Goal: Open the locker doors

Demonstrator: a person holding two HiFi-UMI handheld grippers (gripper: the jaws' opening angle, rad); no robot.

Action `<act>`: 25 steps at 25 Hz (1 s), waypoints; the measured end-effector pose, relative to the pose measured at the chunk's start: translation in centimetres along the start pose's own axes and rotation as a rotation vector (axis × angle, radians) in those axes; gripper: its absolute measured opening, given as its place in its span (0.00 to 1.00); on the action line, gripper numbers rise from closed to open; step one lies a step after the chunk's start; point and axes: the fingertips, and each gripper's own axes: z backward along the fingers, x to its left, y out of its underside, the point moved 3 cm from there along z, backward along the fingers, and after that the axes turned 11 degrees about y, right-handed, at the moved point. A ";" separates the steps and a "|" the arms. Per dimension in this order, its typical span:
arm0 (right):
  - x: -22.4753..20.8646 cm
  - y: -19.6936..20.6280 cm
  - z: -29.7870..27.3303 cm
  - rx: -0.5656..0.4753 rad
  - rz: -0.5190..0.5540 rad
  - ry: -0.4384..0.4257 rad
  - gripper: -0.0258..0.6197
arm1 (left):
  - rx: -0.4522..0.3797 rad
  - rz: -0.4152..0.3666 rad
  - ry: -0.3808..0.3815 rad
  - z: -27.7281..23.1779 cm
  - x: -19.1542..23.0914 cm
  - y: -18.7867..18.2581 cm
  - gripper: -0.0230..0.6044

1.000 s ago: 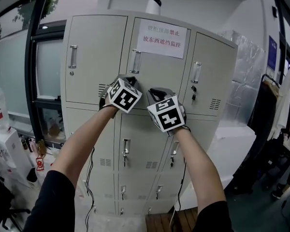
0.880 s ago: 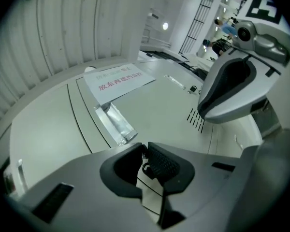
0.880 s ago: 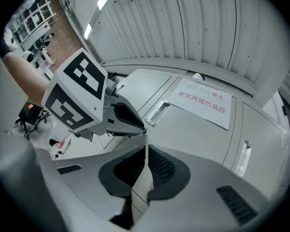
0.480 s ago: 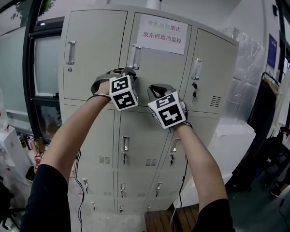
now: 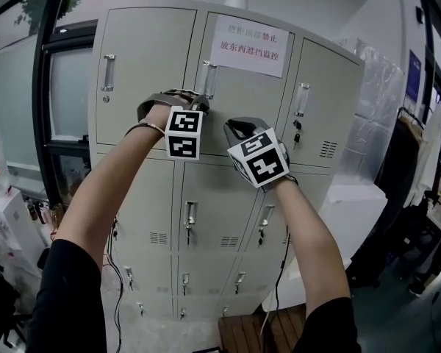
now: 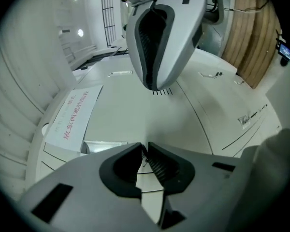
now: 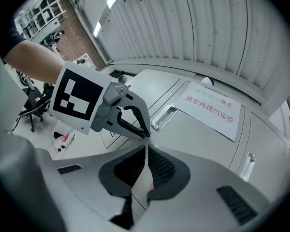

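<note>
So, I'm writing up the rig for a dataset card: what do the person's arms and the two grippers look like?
Both the left gripper and the right gripper are pale grey moulded shells with black ribbed pads. Each carries a white cube with black square markers. The person wears black short sleeves, and a thin black cable hangs below each arm.

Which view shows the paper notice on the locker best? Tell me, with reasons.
The head view: the paper notice sits whole, upright and nearly square-on on the top middle locker door. The right gripper view shows it whole but tilted; the left gripper view shows it skewed, near the picture's edge.
</note>
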 end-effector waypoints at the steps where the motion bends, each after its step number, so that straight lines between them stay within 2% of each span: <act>1: 0.0 0.0 0.0 0.002 0.003 0.001 0.10 | 0.011 -0.027 0.003 0.0 0.0 0.0 0.12; 4: 0.1 0.0 0.2 0.008 0.012 0.002 0.10 | 0.040 -0.096 0.012 -0.1 -0.1 0.0 0.12; 8: -0.1 0.2 0.5 0.020 0.029 0.010 0.10 | 0.063 -0.150 0.017 -0.1 -0.3 0.0 0.12; 13: -0.4 0.5 0.7 0.029 0.029 0.016 0.10 | 0.121 -0.273 0.018 -0.2 -0.5 0.0 0.12; 16: -0.3 0.9 0.6 0.041 0.030 0.021 0.10 | 0.142 -0.301 0.001 -0.3 -0.6 -0.1 0.13; 18: -0.2 1.1 0.5 0.050 0.027 0.022 0.10 | 0.129 -0.270 -0.020 -0.3 -0.7 -0.2 0.13; 20: 0.0 1.2 0.5 0.055 0.027 0.021 0.10 | 0.094 -0.196 -0.045 -0.1 -0.5 -0.2 0.13; 21: 0.0 1.1 0.4 0.055 0.027 0.020 0.10 | 0.072 -0.151 -0.056 0.1 -0.4 -0.1 0.16; 23: 0.1 1.0 0.3 0.052 0.027 0.020 0.10 | 0.024 -0.070 -0.069 0.6 -0.1 -0.1 0.28; 25: 0.1 0.8 0.2 0.048 0.018 0.020 0.10 | -0.033 0.003 -0.077 1.5 0.2 -0.2 0.33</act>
